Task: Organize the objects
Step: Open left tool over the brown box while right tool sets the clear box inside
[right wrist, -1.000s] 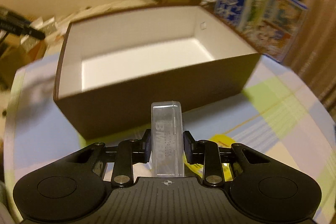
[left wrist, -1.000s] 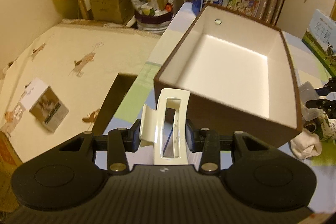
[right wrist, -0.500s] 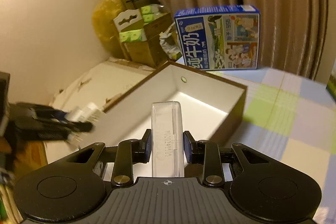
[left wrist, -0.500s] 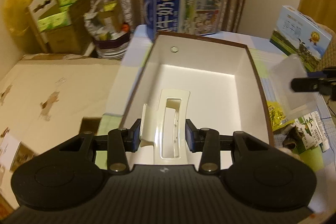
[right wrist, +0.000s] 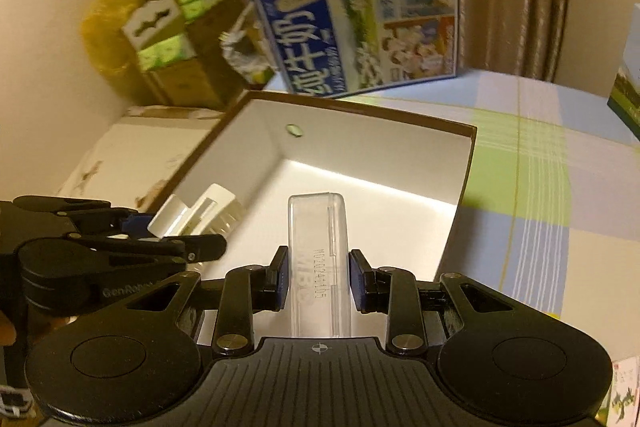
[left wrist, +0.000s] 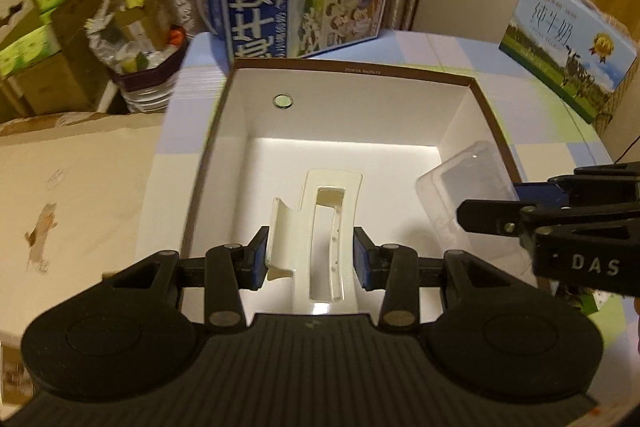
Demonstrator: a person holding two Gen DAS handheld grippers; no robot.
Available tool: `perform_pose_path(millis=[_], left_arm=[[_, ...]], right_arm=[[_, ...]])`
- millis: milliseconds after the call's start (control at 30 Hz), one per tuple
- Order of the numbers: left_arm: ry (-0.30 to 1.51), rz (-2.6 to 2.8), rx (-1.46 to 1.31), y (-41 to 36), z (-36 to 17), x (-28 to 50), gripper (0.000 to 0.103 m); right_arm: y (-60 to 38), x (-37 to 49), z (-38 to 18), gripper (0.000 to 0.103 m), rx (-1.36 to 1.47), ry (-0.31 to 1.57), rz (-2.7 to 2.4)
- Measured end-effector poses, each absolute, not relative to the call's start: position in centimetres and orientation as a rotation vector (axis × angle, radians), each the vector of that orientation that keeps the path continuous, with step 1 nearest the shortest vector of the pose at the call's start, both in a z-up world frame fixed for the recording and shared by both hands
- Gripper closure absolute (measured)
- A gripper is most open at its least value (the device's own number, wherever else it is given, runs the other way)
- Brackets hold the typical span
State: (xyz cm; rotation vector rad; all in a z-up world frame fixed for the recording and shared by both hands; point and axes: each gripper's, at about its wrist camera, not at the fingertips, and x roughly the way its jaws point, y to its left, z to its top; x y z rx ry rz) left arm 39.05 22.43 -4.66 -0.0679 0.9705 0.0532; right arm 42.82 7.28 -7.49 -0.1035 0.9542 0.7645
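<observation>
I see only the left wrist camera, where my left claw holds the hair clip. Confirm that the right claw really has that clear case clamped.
Observer: Yes. The right wrist view shows the clear case between the right claw's blue pads, and both pads press on its sides.
Operator: Tell me where its tip sits relative to the box.
Observer: From that view the tip hangs over the white floor of the brown box, inside the walls and not touching them.
Operator: Report any marking on it.
Observer: Lettering runs lengthwise down the case between the pads, but it is too blurred to read reliably.
</observation>
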Motion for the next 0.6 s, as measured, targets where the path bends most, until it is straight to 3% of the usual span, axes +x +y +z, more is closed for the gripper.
perform_pose_path(millis=[600], left_arm=[[1.062, -0.014, -0.008, 23.0, -10.5, 49.7, 0.066]], right_arm=[[10.5, 48.7, -10.2, 0.075, -0.245, 0.955, 0.676]])
